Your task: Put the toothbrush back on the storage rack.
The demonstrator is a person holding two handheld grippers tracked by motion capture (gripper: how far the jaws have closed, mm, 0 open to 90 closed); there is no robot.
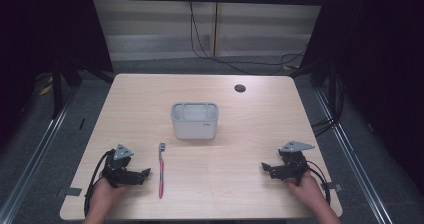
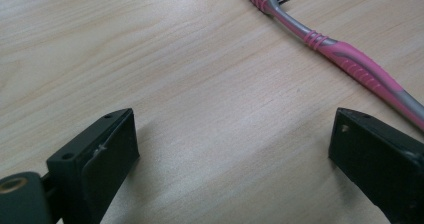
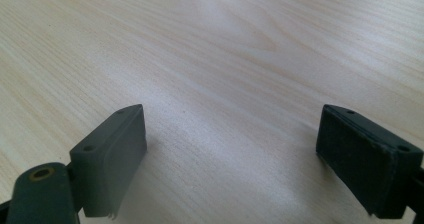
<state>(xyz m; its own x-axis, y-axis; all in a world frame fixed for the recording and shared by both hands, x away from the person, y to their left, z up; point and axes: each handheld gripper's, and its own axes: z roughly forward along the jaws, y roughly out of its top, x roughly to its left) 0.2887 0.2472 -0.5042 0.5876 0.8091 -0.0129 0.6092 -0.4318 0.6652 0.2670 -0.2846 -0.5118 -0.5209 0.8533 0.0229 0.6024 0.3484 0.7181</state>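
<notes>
Plainly, the likeliest trouble lies with the pink toothbrush (image 1: 161, 170), which rests flat on the bench (image 1: 240, 129) just beside the left tongs (image 1: 145, 173): its handle is thin and low, so jaws closing from above could slide off it or nudge it sideways rather than grip it. The grey bin (image 1: 195, 120) stands upright at mid-bench, well apart from both hands, and looks light enough to skid if knocked. The left tongs sit low near the front edge, held from behind by the person's left hand (image 1: 102, 196), jaws wide apart and empty. The right tongs (image 1: 264, 167) mirror them, pointing inward, also spread and holding nothing.
</notes>
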